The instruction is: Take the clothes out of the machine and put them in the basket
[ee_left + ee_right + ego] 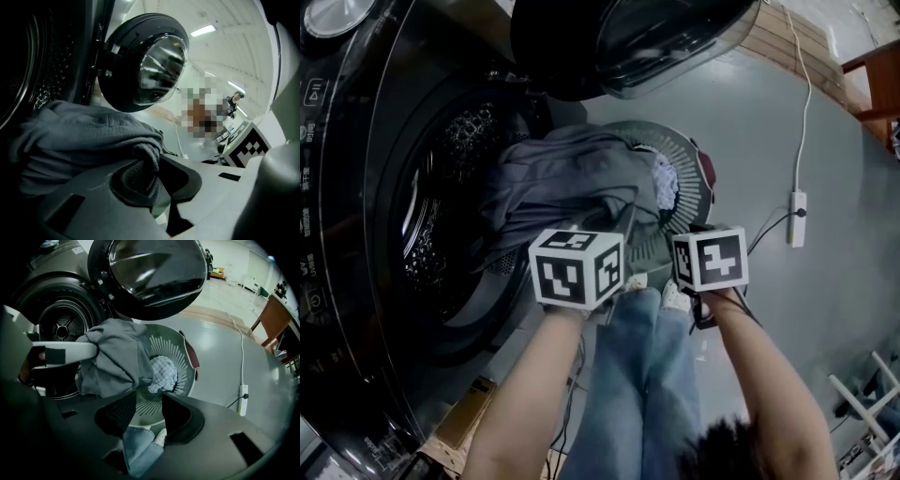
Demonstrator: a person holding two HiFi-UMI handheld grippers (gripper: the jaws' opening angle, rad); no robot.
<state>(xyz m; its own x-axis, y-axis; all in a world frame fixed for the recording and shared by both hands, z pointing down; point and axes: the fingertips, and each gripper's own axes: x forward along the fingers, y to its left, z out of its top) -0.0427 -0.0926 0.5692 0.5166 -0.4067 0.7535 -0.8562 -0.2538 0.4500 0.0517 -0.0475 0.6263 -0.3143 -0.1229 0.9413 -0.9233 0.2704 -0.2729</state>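
The grey garment (pixel 572 178) is halfway out of the washing machine (pixel 394 141). One end lies at the mouth of the drum, and the rest reaches to the right, over the left edge of the basket (pixel 686 155). The left gripper (pixel 152 171) holds it. Its fingers (pixel 133 180) are closed almost together, and a thick fold of the grey cloth is pinched between them. In the right gripper view the garment (pixel 117 357) hangs down from this gripper and covers a part of the basket's left side.

The right gripper (pixel 146 401) is near the person, above the near edge of the basket. Its fingers (pixel 117 413) stand partly apart with nothing between them. Through the gap one sees the slatted wall of the basket (pixel 180 357) and the person's jeans (pixel 140 446).

Inside the basket lies a checked cloth (pixel 164 373). The round door (pixel 656 47) of the machine stands open on the far side of the basket. On the grey floor to the right lies a white power strip (pixel 798 217) with its cable.
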